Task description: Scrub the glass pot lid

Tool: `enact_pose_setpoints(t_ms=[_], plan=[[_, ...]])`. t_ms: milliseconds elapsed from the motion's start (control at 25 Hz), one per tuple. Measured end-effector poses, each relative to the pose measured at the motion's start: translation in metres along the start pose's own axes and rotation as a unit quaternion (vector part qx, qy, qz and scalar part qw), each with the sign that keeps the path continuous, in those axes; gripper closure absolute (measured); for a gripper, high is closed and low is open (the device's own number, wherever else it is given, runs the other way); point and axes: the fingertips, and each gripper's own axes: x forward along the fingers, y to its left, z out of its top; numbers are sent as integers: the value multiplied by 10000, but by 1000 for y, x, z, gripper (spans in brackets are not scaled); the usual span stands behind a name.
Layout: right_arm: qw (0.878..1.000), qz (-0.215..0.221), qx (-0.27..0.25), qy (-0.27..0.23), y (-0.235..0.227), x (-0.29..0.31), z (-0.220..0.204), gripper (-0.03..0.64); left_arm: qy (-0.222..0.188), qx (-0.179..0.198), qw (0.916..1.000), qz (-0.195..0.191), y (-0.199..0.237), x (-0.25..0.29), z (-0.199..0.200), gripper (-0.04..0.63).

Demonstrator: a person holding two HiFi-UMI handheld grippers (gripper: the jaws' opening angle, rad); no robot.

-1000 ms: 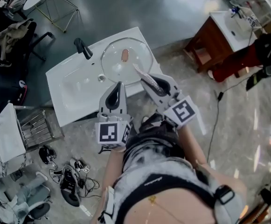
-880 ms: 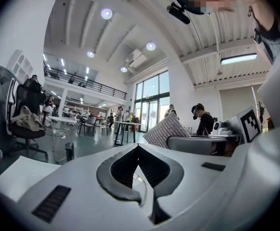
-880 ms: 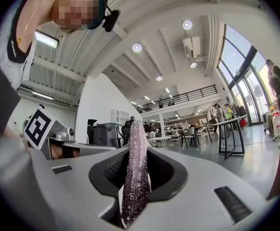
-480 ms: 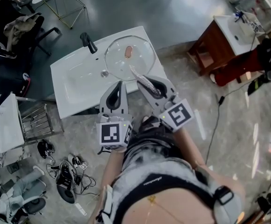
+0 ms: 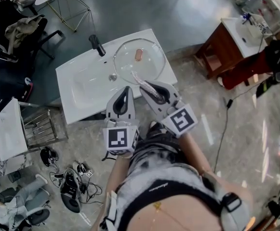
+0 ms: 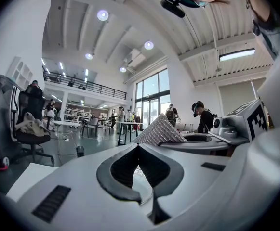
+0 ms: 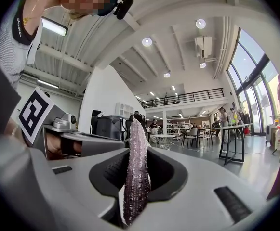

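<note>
The glass pot lid (image 5: pixel 147 66) with a pinkish knob (image 5: pixel 139 55) lies flat at the right end of a white washbasin top (image 5: pixel 82 90). My right gripper (image 5: pixel 147 86) is shut on a glittery scrub pad (image 5: pixel 139 79), whose free end reaches over the lid's near rim. In the right gripper view the scrub pad (image 7: pixel 137 162) stands upright between the jaws of the right gripper (image 7: pixel 139 177). My left gripper (image 5: pixel 126 89) hovers just left of it, above the basin's front edge, shut with nothing in it. The left gripper view shows the left gripper (image 6: pixel 139 147) shut and the scrub pad (image 6: pixel 159 130) beyond.
A black faucet (image 5: pixel 97 45) stands at the basin's back edge. A wooden cabinet (image 5: pixel 221 44) with a white top is to the right, and a person in red trousers (image 5: pixel 248 66) beside it. A wire rack (image 5: pixel 39 128), shoes (image 5: pixel 72 189) and chairs (image 5: pixel 29 30) are on the left.
The head view has shifted, so basin and lid sit further right and lower in the picture. The right gripper with the pad has swung slightly left along the lid's near rim. Both grippers stay shut.
</note>
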Motion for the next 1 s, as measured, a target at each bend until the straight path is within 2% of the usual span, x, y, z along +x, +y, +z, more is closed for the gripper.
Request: enact_pose_setpoints(t_ms=[1000], plan=[[9999, -19, -71, 156, 13, 9, -4, 535, 43, -23, 10000, -58, 13, -7, -7, 595]])
